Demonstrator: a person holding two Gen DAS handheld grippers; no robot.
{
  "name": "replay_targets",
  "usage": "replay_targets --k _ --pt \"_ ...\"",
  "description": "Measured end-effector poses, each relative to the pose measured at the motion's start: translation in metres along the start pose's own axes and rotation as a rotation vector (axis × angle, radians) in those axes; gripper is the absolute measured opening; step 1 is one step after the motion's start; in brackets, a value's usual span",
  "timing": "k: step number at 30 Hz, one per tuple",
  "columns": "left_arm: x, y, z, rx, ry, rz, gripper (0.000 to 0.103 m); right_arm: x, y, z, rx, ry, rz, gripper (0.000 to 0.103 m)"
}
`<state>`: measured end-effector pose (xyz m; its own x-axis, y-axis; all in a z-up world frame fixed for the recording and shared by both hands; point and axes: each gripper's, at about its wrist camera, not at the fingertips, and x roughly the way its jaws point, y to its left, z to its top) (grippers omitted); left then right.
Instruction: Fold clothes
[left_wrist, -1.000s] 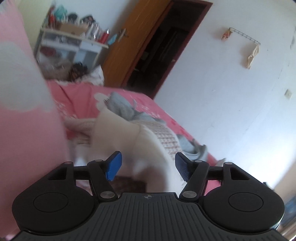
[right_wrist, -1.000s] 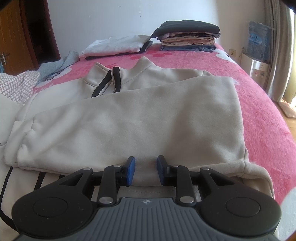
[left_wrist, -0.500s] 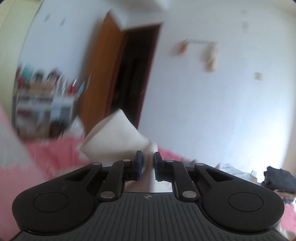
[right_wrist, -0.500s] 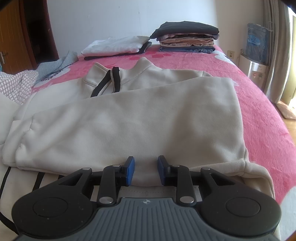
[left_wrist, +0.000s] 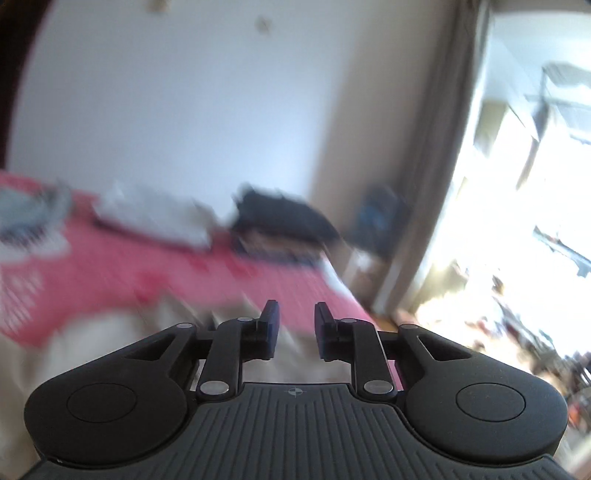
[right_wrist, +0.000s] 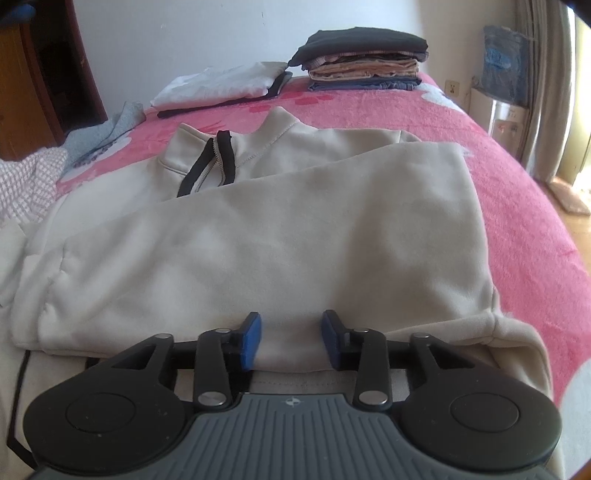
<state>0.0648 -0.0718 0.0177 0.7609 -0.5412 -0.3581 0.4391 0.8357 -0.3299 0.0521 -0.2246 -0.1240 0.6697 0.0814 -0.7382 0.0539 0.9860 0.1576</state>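
Two grippers were mine. My right gripper (right_wrist: 290, 338) hung low over the near hem of the cream sweatshirt (right_wrist: 266, 236), its jaws opening, cloth between the pads but not pinched. My left gripper (left_wrist: 295, 334), jaws narrow and opening, held nothing; its view was blurred. Beyond the sweatshirt's collar, on the pink bedspread (right_wrist: 517, 206), lay a white folded garment (right_wrist: 221, 86) and a stack of folded clothes (right_wrist: 364, 59).
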Motion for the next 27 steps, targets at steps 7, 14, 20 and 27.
replay_targets --k 7,14,20,27 --pt "-0.042 0.051 -0.060 0.009 0.083 0.076 0.036 0.001 0.012 0.011 -0.092 0.056 0.019 0.061" --pt "-0.061 0.109 -0.093 -0.082 0.190 0.267 0.038 -0.030 0.027 0.052 -0.132 -0.055 0.032 0.061" --pt "-0.081 0.115 -0.094 -0.141 0.225 0.395 0.038 -0.074 0.093 0.076 -0.267 -0.163 0.274 0.061" --pt "-0.145 0.139 -0.088 -0.229 0.131 0.580 0.058 -0.088 0.174 0.071 -0.399 -0.127 0.523 0.062"
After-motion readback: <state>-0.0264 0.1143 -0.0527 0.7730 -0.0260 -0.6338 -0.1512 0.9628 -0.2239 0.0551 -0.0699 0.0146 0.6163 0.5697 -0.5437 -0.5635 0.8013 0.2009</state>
